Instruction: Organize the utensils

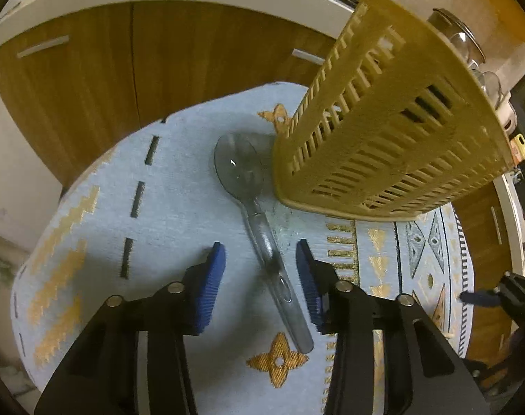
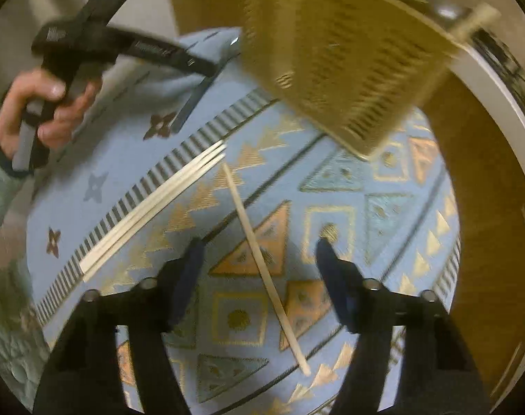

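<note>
Your left gripper (image 1: 260, 269) hangs with its jaws spread wide on either side of the clear plastic spoon (image 1: 259, 221), whose handle runs between the blue pads (image 1: 212, 287) without visibly touching either one; the spoon lies flat on the patterned blue mat (image 1: 179, 186), its bowl just beside the near corner of the yellow slotted utensil basket (image 1: 394, 131). If you close where you are, you catch the handle well down its length, so the heavier bowl end is likely to droop or swing and knock the basket wall. The plastic looks smooth and the handle narrow, so a squeeze that lands off-centre could twist it out of the pads. Your right gripper (image 2: 259, 266) is also wide apart and holds nothing, straddling a single pale wooden chopstick (image 2: 265, 269) that lies alone on the mat, on the side of the basket (image 2: 335, 62) nearest you. Three more chopsticks (image 2: 151, 207) lie bundled together farther from the basket, to the left of that stray one. The right view is blurred, which suggests motion; closing now risks pinching mat cloth or rolling the thin stick away. With both tools close to the basket, you could also bump it or tip it.
</note>
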Motion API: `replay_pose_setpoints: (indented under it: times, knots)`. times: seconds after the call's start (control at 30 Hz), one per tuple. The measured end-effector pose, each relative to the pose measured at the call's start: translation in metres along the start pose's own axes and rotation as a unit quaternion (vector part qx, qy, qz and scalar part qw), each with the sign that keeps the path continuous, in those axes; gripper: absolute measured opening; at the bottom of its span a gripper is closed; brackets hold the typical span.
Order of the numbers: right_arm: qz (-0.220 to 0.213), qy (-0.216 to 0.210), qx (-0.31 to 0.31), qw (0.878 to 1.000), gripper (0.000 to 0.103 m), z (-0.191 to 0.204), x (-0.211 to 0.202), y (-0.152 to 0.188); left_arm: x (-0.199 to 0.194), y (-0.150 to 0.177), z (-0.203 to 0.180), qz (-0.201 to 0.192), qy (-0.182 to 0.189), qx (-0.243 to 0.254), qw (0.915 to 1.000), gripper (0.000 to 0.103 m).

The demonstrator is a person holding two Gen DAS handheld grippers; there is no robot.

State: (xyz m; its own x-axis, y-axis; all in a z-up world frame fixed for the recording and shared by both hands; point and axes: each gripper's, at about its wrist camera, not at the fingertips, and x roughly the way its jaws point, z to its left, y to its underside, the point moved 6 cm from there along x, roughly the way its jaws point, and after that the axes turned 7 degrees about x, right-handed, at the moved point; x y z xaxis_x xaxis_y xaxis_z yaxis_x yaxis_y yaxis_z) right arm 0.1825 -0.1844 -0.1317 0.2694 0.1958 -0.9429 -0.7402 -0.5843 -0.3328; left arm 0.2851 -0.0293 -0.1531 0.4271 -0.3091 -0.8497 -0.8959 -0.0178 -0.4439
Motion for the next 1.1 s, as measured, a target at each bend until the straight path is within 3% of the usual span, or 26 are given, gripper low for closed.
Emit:
replay_pose_setpoints:
  times: [0.13,0.43,0.8,0.93,1.1]
  knots:
    - [0.04,-0.018,-0.026,0.999,0.038,0.008,0.017,-0.008,0.004,-0.008,0.001,0.002,0.008,0.0,1.0,0.034]
    - [0.108,-0.023,-0.04,0.993,0.022,0.01,0.041,-0.012,0.011,-0.014,0.003,0.005,0.011,-0.008,0.9999,0.033]
    - [0.128,-0.018,-0.044,0.991,0.006,0.009,0.048,-0.011,0.017,-0.024,-0.003,0.007,-0.022,0.005,0.9997,0.032]
    - [0.127,-0.007,-0.058,0.99,0.006,0.015,0.049,-0.014,0.021,-0.027,-0.005,0.005,-0.06,0.015,0.9981,0.014]
    - [0.123,-0.002,-0.06,0.991,0.005,0.026,0.048,-0.011,0.02,-0.025,-0.01,-0.006,-0.079,0.03,0.9964,0.009]
